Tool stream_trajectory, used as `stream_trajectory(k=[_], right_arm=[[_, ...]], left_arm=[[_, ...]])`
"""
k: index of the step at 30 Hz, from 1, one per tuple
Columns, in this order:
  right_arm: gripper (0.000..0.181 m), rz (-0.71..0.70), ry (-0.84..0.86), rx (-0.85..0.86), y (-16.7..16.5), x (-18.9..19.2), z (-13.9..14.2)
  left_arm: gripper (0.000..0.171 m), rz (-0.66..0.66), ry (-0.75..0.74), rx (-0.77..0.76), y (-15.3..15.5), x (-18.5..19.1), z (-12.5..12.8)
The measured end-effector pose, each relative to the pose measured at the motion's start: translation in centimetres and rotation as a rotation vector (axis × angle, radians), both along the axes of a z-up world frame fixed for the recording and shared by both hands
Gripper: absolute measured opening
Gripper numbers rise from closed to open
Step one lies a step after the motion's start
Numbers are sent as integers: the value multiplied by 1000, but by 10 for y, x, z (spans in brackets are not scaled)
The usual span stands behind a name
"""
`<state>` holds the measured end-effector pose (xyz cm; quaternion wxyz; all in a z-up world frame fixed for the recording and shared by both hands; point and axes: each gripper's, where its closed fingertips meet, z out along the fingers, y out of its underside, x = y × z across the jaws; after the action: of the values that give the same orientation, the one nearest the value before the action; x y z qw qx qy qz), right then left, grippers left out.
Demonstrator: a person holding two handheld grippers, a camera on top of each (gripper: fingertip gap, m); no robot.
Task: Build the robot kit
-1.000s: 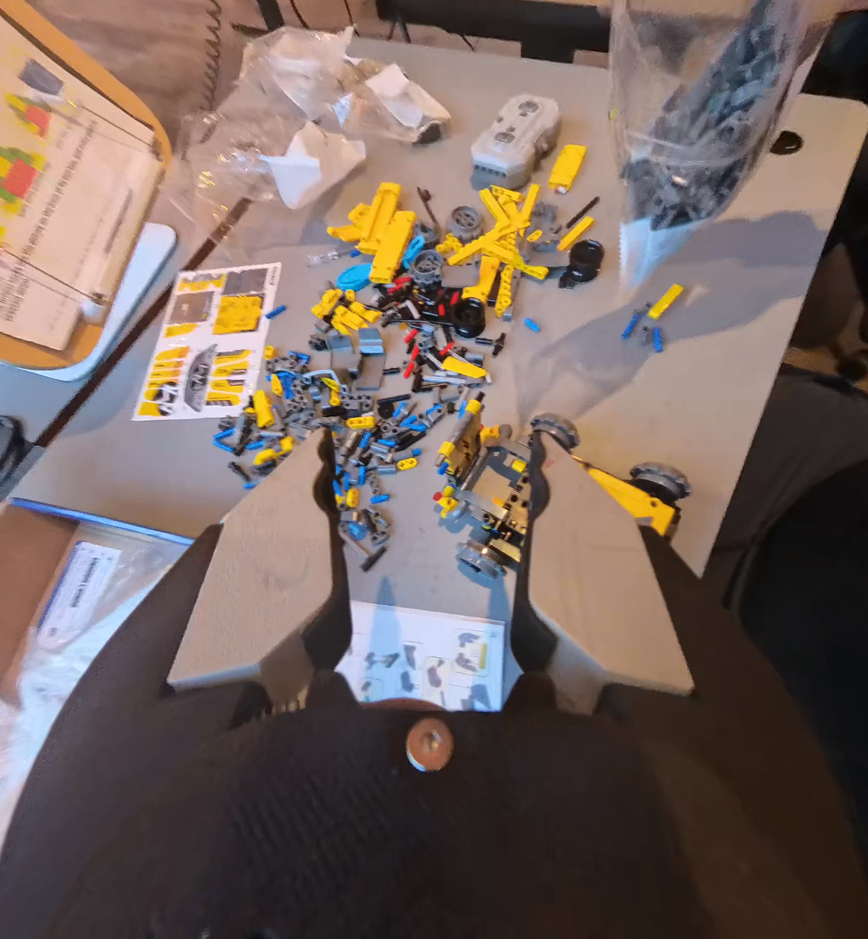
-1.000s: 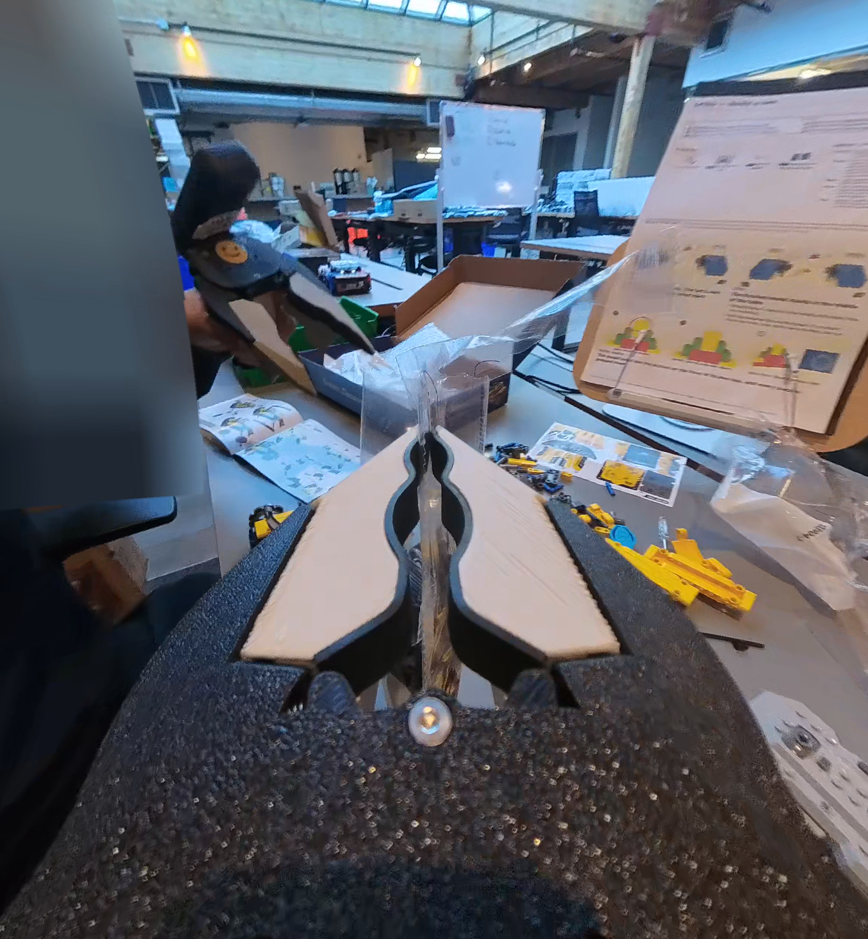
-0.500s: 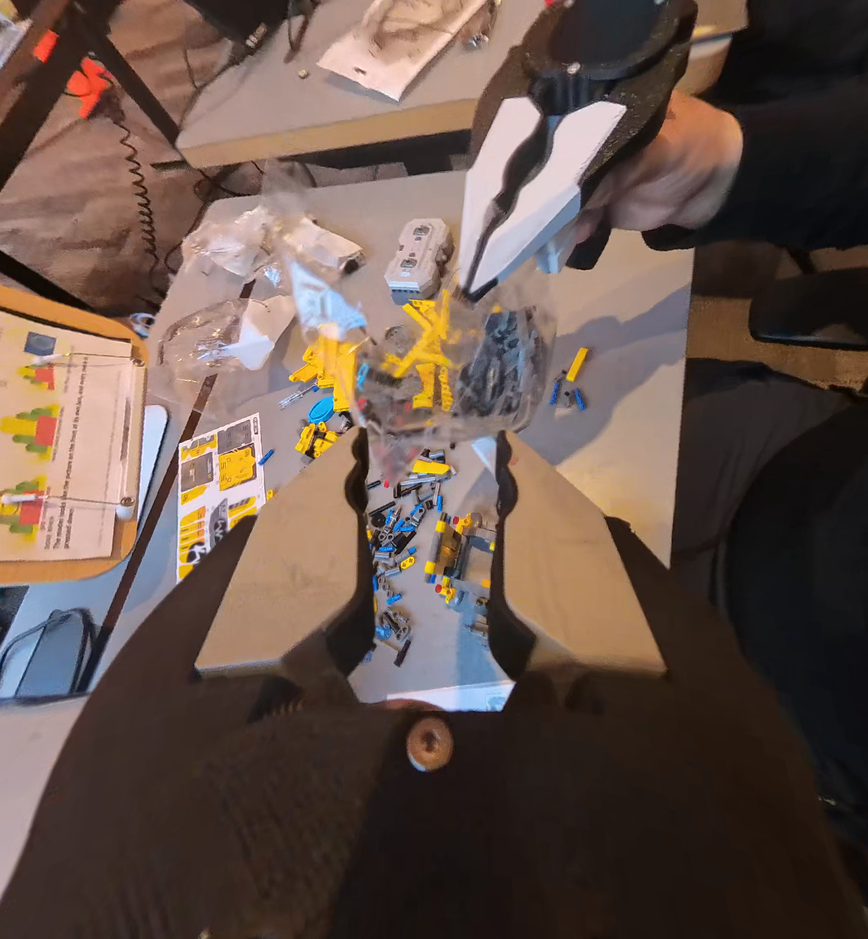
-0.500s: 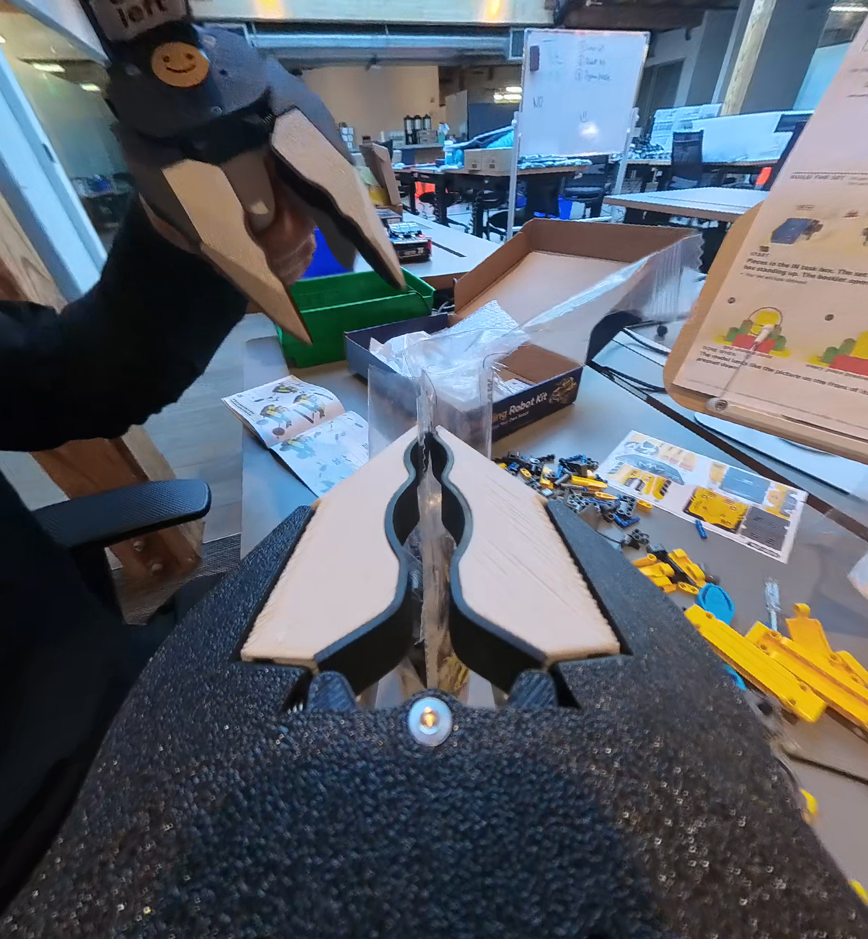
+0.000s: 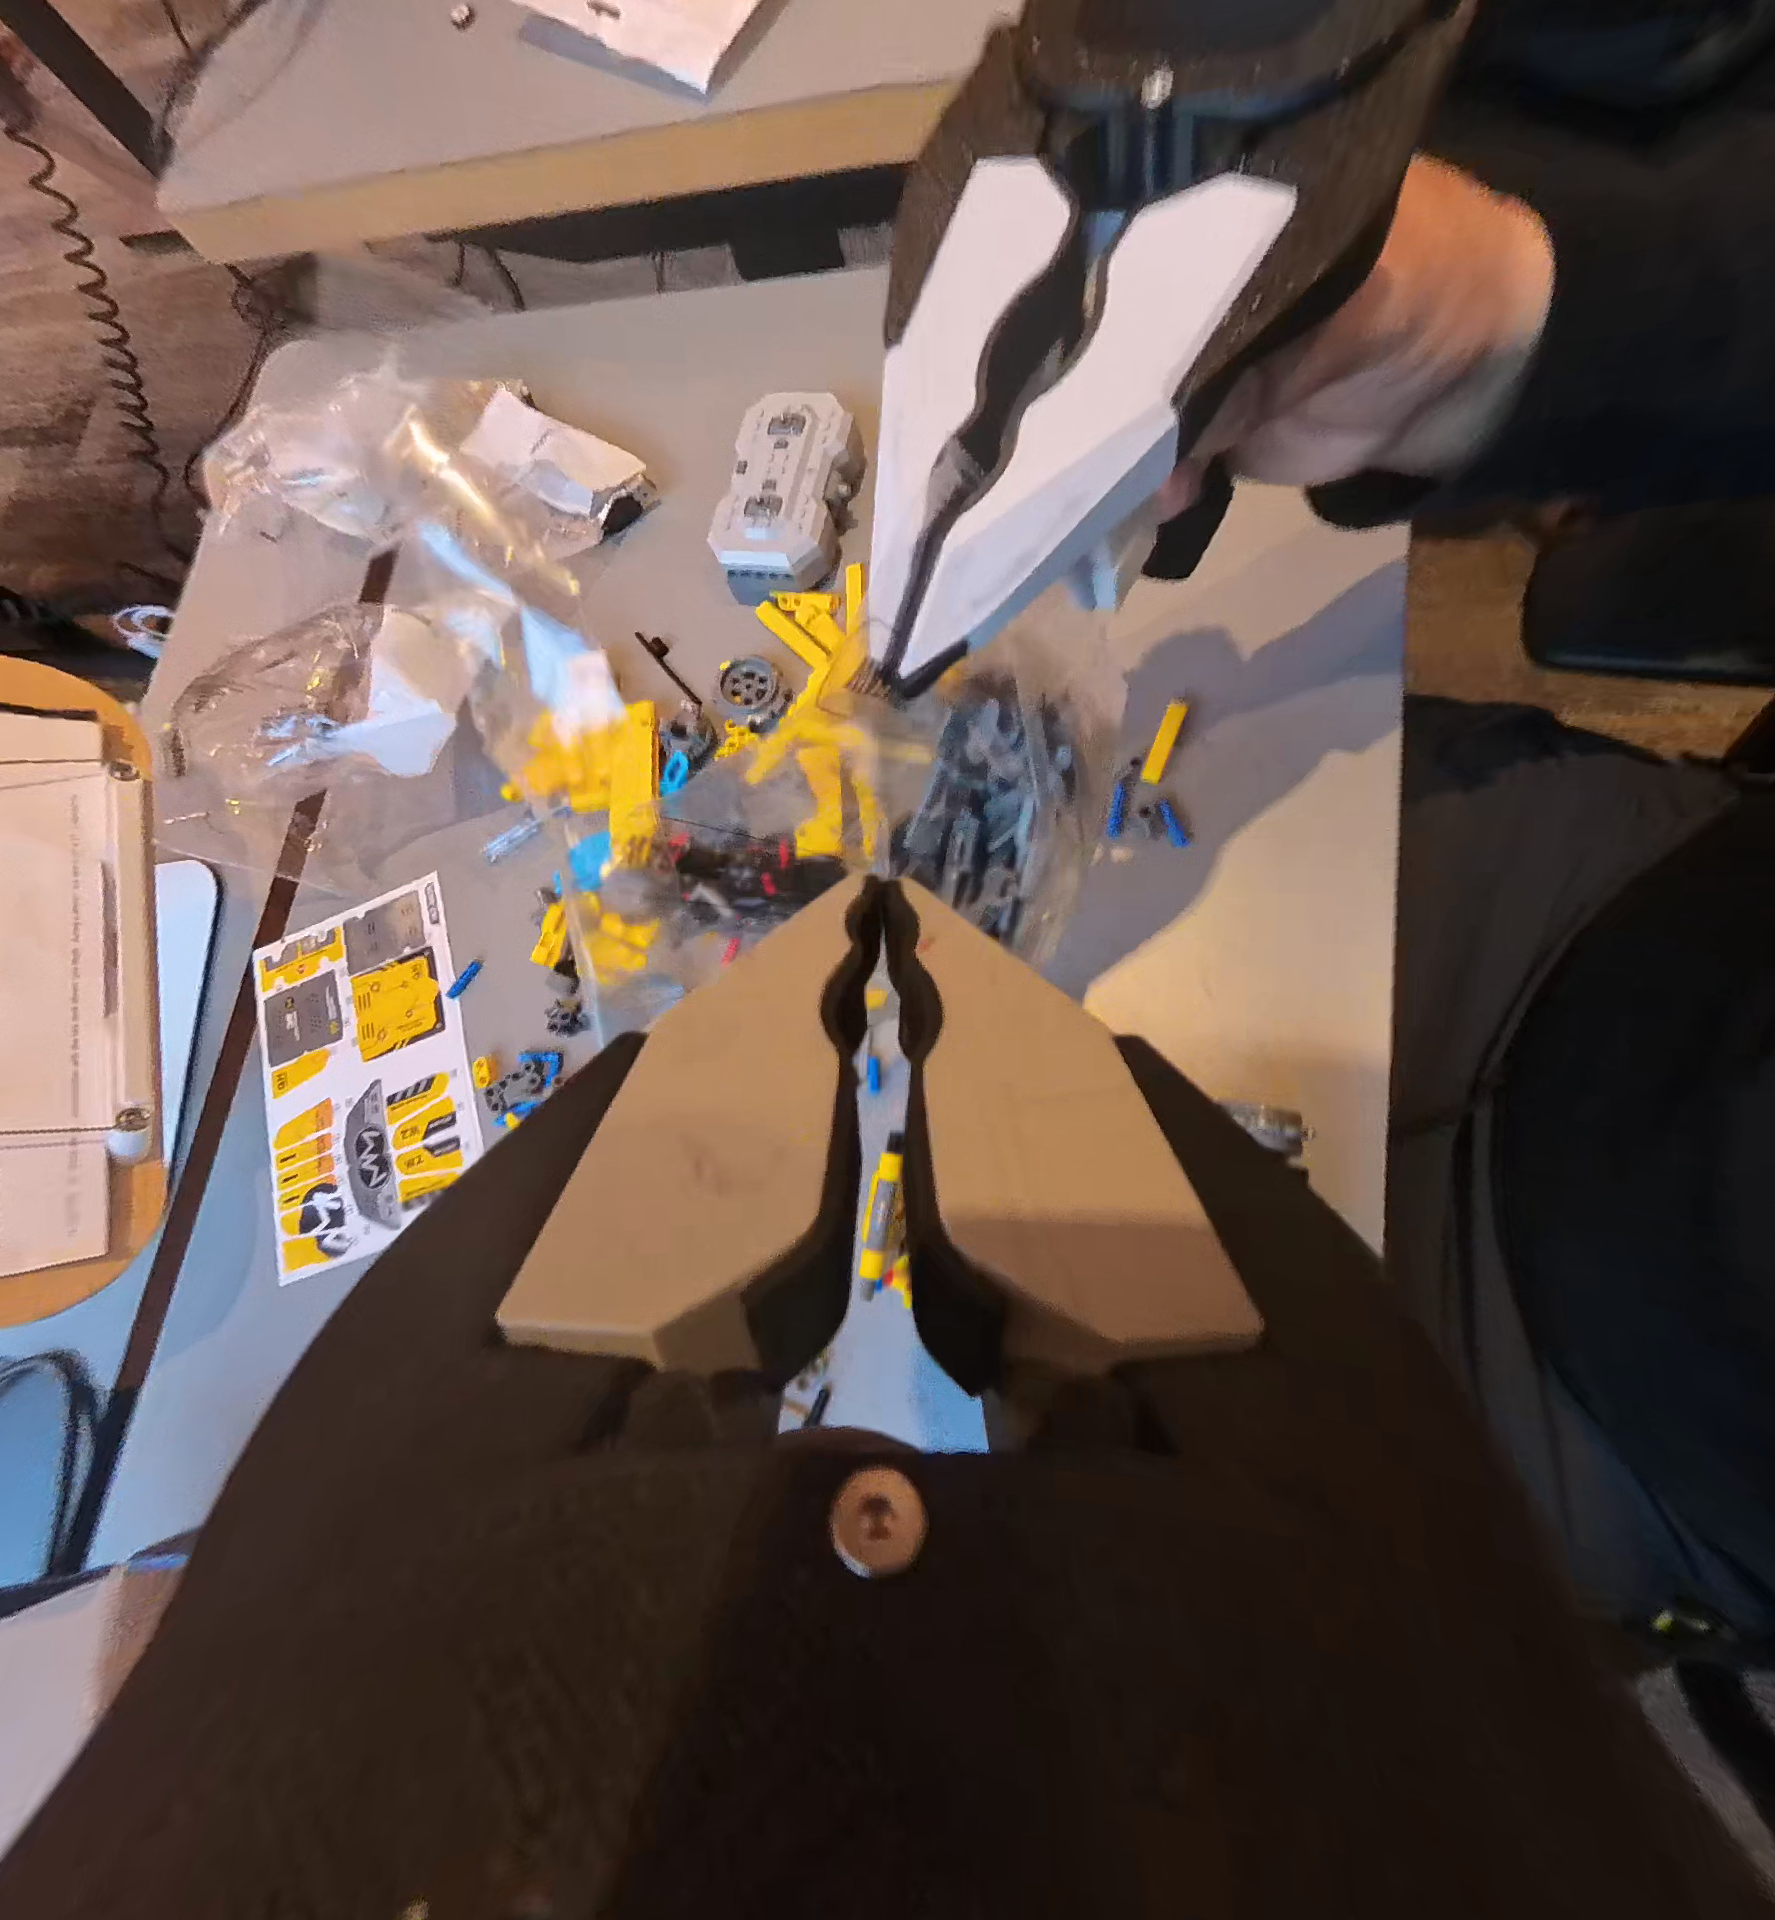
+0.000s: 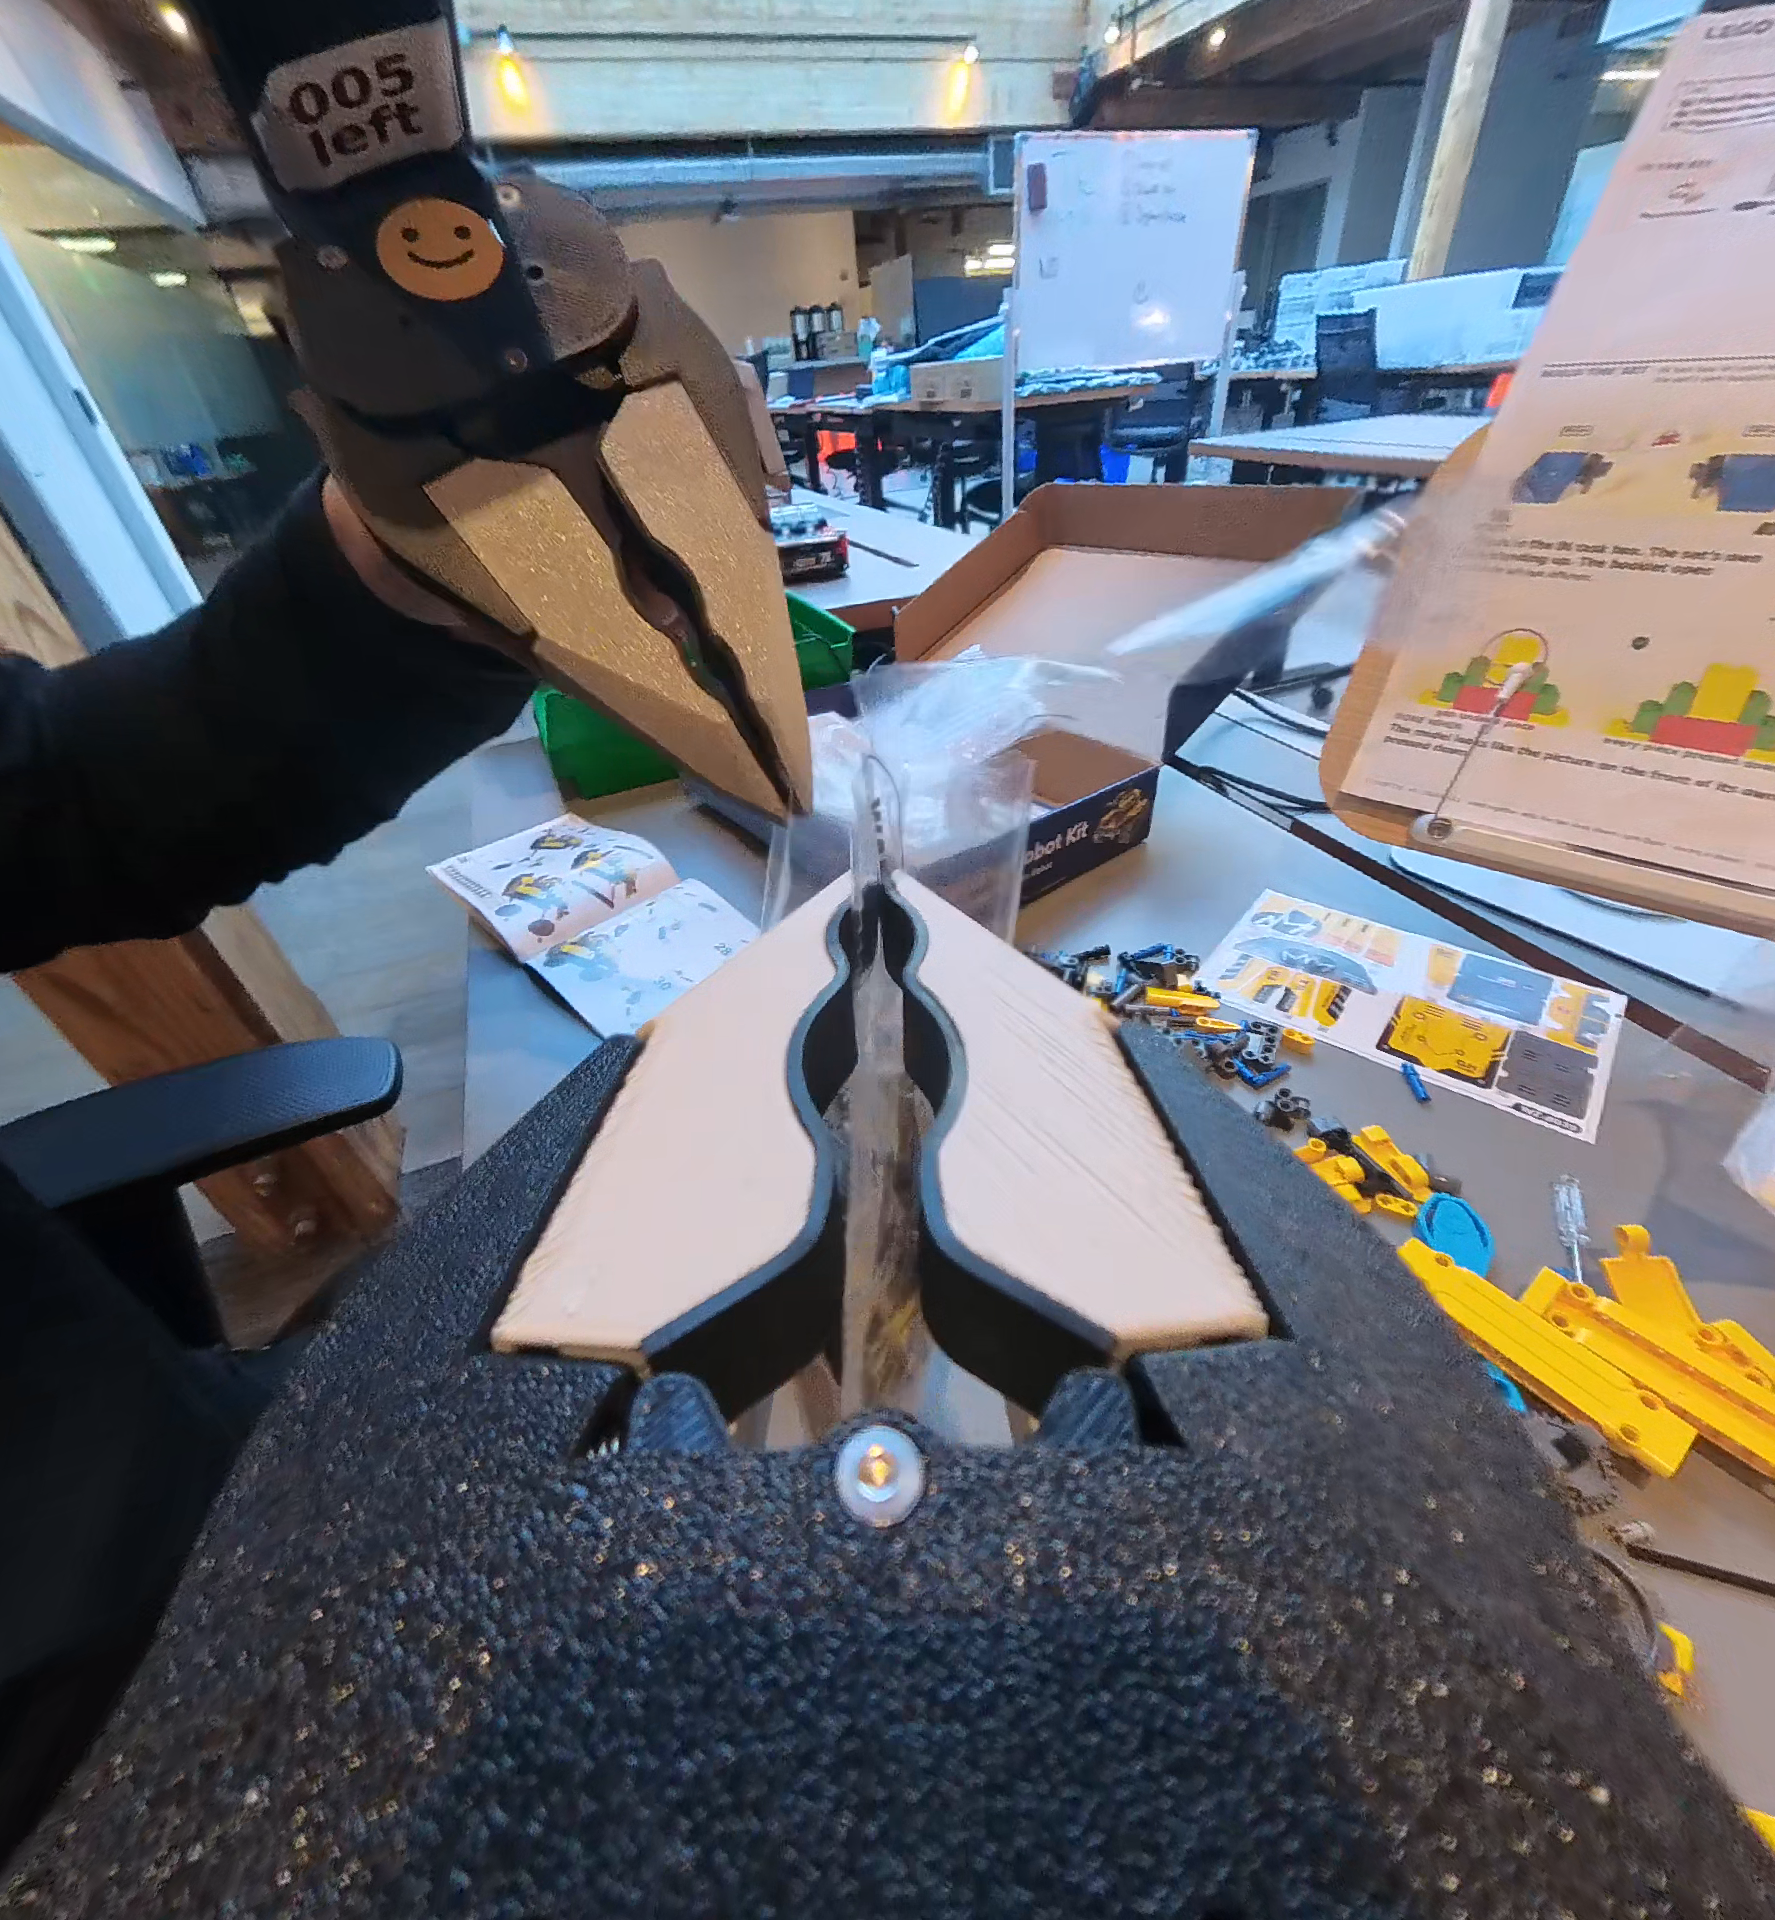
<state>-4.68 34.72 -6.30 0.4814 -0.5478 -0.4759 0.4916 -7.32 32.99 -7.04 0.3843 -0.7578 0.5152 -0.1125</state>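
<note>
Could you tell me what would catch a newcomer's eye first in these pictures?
A clear plastic bag of dark grey pieces hangs above the grey table, pinched by both the right gripper and the left gripper, jaws shut. Beneath it, a scatter of yellow, blue and black building pieces covers the table's middle.

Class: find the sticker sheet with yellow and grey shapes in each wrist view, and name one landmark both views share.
Left wrist view: sticker sheet at lower left, flat on the table.
Right wrist view: the sheet at right of centre.
Shared landmark: the clear plastic bag.
</note>
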Motion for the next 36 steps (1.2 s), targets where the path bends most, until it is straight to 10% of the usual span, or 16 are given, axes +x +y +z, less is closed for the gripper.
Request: stream_trajectory(k=[12, 23, 36], right_arm=[[50, -120, -57, -231, 21, 42, -80], [53, -214, -66, -383, 58, 37, -119], [22, -110, -508, -271, 132, -104, -135]], left_arm=[[0, 65, -72, -19, 37, 4, 7], [0, 143, -75, 42, 76, -15, 38], [0, 436, -88, 372, 93, -129, 147]])
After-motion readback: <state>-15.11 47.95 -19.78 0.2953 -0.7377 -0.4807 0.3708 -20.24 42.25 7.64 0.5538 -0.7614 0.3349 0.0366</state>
